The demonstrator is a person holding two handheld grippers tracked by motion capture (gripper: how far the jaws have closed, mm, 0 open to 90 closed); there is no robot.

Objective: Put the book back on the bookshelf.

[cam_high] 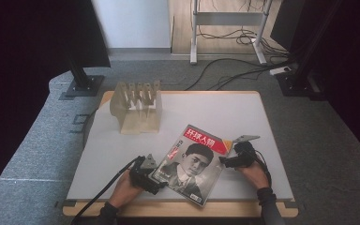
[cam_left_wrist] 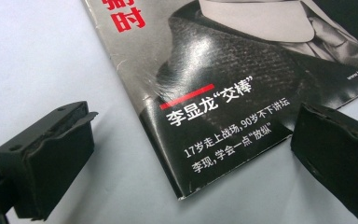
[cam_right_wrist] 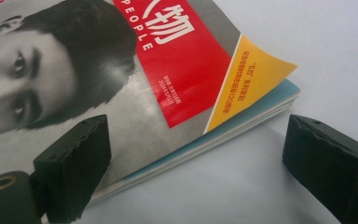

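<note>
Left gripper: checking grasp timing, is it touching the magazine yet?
Cannot tell: in the left gripper view the open left gripper straddles the magazine corner; no contact or gap shows plainly.

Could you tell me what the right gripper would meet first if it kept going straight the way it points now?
Most likely the magazine: the right gripper, jaws open, faces its page edge near the curled yellow corner.

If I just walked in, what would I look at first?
Probably the magazine with its red banner and black-and-white portrait, lying askew at the table's near edge. Next, the open left gripper and open right gripper at its two sides. Farther back stands a pale wooden rack.
</note>
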